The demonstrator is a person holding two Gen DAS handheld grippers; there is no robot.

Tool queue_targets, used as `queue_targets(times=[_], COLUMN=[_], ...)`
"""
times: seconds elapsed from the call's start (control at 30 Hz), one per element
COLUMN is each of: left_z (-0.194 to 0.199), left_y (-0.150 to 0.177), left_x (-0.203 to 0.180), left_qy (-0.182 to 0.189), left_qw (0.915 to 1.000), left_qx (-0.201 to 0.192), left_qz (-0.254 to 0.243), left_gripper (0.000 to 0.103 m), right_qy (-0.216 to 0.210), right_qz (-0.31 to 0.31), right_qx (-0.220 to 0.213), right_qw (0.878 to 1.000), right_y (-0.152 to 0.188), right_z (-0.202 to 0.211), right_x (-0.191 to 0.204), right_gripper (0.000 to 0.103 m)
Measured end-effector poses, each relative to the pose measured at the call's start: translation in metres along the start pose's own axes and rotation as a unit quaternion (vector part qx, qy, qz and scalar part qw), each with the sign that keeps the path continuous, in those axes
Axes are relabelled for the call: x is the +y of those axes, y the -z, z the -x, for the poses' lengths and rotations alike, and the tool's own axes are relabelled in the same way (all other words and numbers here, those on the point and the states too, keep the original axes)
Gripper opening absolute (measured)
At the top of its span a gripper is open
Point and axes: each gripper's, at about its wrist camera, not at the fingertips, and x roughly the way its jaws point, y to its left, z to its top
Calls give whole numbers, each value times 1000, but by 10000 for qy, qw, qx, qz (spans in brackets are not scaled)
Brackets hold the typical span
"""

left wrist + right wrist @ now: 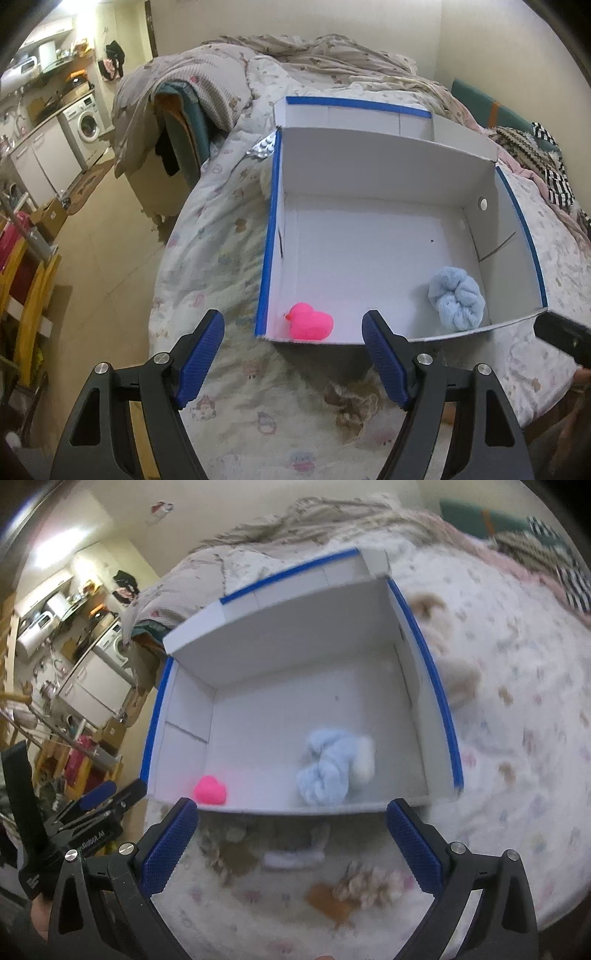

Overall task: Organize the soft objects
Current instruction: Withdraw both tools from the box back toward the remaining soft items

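Both the left gripper (293, 328) and right gripper (291, 818) hover wide and empty; pink duck (311, 320) and blue scrunchie (457, 303) lie in the box (384, 164), so approach the bed's remaining plush low

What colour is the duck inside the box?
Bright pink duck, with a small orange beak; clearest in the left wrist view.

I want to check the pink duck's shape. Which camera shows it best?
The left wrist view: the pink duck is sharp there, beak and body clear, in the white box's near corner. The right wrist view shows it only as a blurred pink blob.
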Motion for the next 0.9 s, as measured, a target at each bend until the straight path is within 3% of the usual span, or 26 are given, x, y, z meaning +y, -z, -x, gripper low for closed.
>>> queue_targets(times=[0.33, 0.6, 0.77, 0.9], left_z=[-8, -31, -49, -60], left_y=[16, 25, 31, 40], left_x=[13, 33, 32, 13], left_qy=[-68, -255, 76, 661], left_qw=[9989, 9934, 9886, 9821], left_qx=[372, 888, 1265, 1602], left_qz=[294, 687, 811, 735], left_gripper=[75, 75, 75, 75], right_qy=[389, 391, 387, 381], right_qz=[-31, -395, -556, -582], right_qx=[492, 639, 691, 764], right_qw=[9980, 9964, 9953, 9946], right_y=[27, 32, 31, 30], right_z=[-11, -18, -23, -27], right_x=[-5, -19, -25, -28], right_gripper=[103, 103, 103, 103])
